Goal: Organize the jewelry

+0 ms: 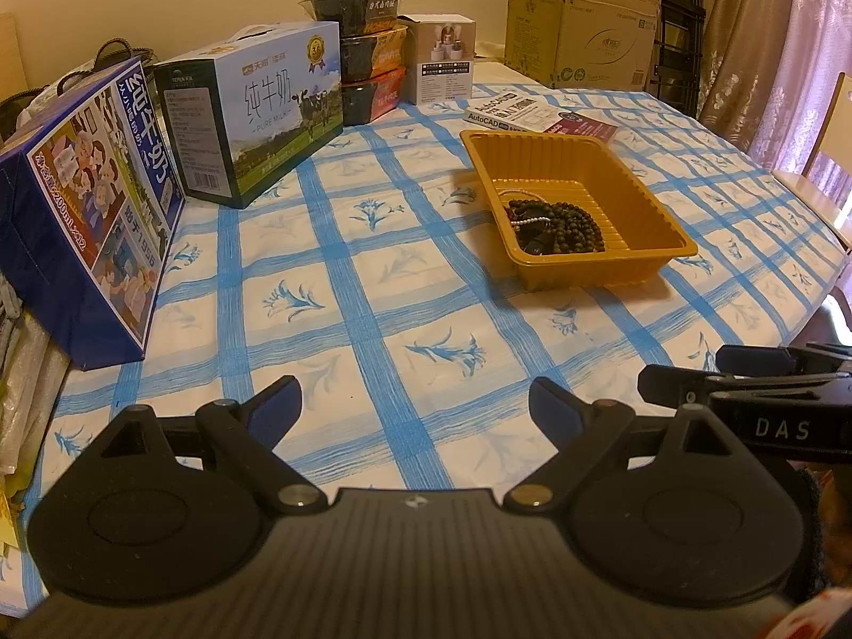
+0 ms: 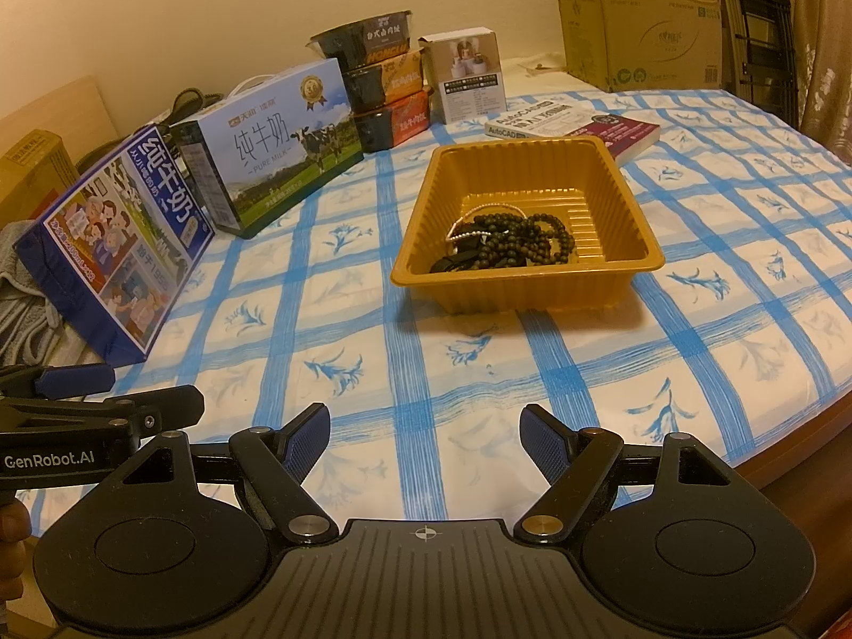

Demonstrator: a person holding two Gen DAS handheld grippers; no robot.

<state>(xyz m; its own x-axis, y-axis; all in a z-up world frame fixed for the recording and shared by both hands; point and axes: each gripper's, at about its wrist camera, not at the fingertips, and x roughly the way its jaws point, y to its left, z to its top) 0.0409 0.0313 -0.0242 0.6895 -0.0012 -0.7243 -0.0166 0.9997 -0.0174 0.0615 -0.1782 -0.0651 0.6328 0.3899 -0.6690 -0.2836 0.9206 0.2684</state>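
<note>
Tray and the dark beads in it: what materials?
Tray: looks like thin moulded plastic, amber, semi-glossy; ribbed walls, stepped floor, rolled rim. Dark beads: small round strung beads, matte dark green-brown; probably wood or seed, but stone can't be ruled out. Pale thin strand beside them: material unclear.

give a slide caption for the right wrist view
Open right gripper faces gold plastic tray of dark bead strands.

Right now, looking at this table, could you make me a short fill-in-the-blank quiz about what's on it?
1. The dark bead strands lie inside the ____ tray.
2. Both the left gripper and the right gripper hold ____.
3. The tablecloth has ____ stripes.
4. Behind the tray lies a ____ marked AutoCAD.

Missing words: orange; nothing; blue; book
</note>
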